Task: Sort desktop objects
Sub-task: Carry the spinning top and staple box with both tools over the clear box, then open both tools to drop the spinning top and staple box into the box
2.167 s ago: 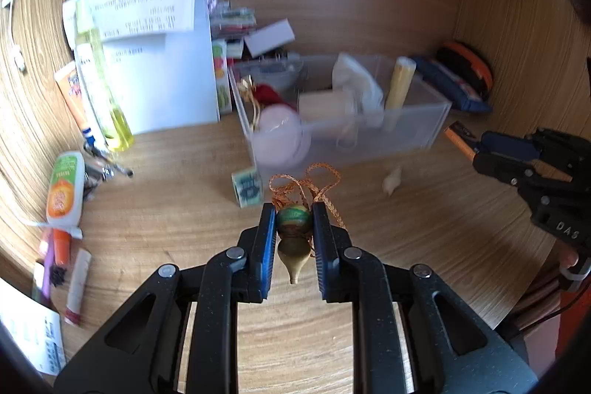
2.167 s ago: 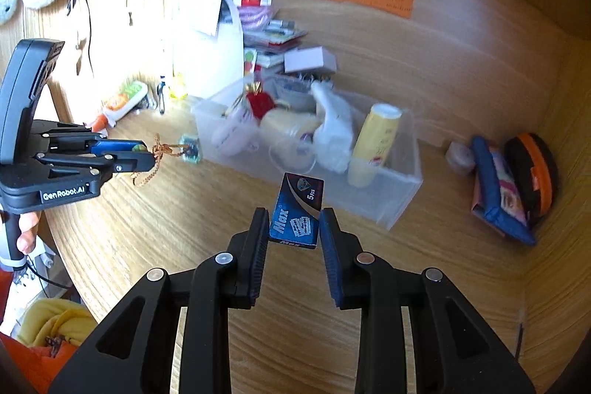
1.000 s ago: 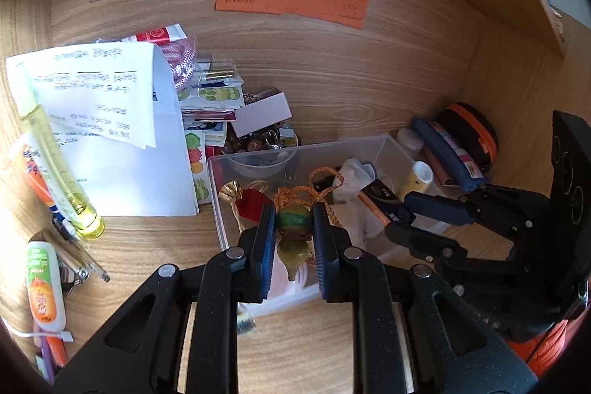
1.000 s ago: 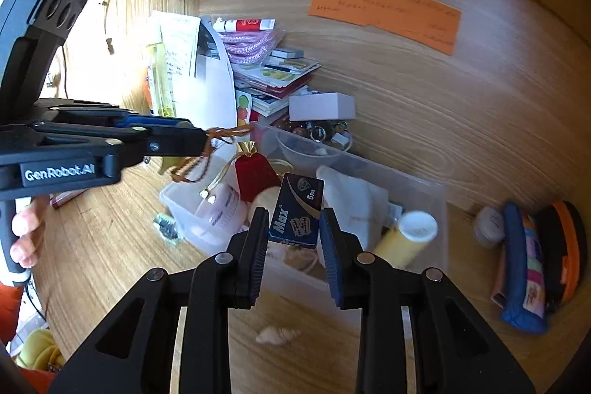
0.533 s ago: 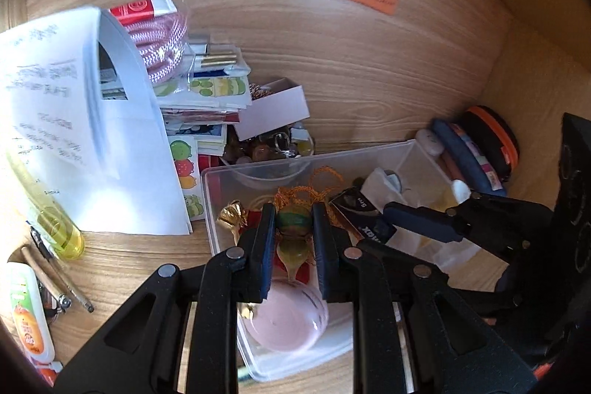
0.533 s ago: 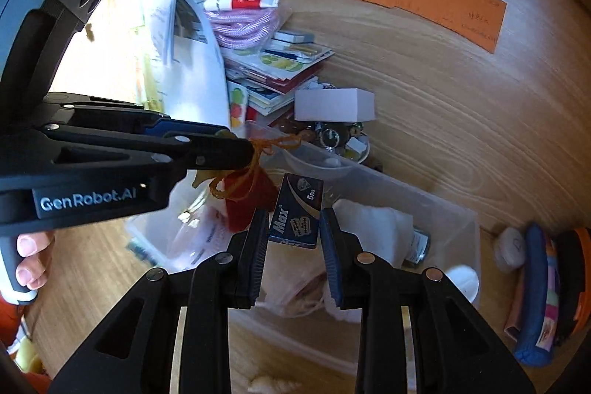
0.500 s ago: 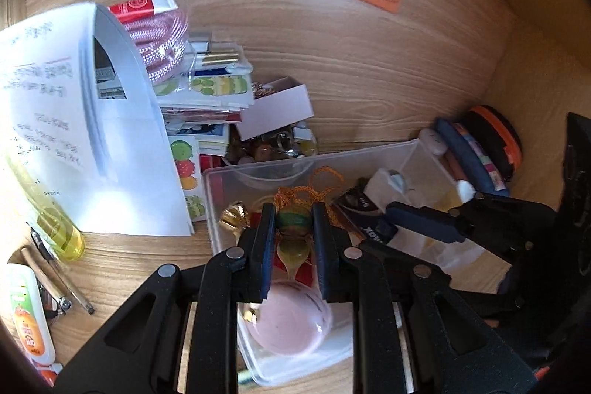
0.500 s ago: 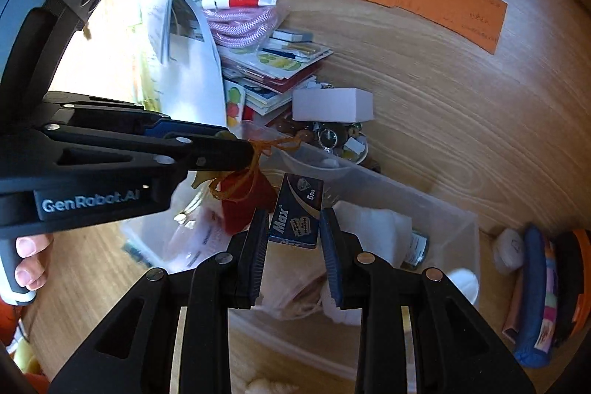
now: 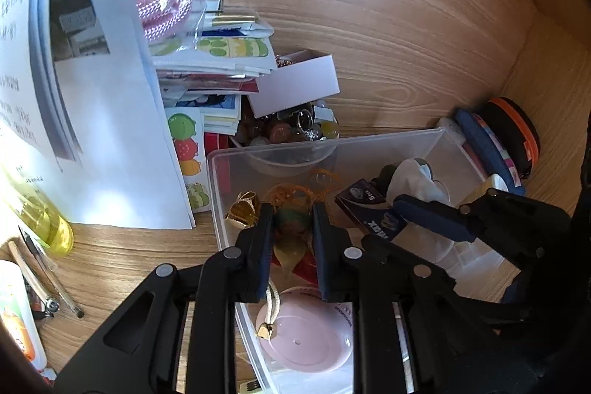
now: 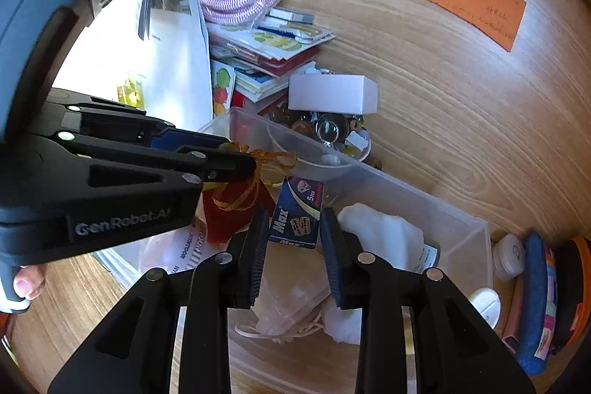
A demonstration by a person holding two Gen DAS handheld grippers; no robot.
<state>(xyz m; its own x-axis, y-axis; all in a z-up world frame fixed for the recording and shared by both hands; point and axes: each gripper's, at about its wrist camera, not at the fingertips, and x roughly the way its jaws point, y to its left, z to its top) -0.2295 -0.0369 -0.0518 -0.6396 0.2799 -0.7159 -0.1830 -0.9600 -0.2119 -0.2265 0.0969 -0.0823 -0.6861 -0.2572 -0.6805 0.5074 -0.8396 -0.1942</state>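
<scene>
1. Now, left gripper (image 9: 291, 228) clamps bead charm (image 9: 293, 233) w/ orange cord, held over clear bin (image 9: 448, 143).
2. Right gripper (image 10: 293, 235) pinches blue Max box (image 10: 297, 215), also over bin, beside left's tips.

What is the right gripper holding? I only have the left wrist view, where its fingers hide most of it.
Observer: A small blue box marked Max. In the right wrist view the right gripper has a finger on each side of it, above the bin.
Reviewer: Is the charm over the bin too?
Observer: Yes. The right wrist view shows the left gripper from the side, with its tip inside the bin's rim and the charm's orange cord hanging over a red pouch.
</scene>
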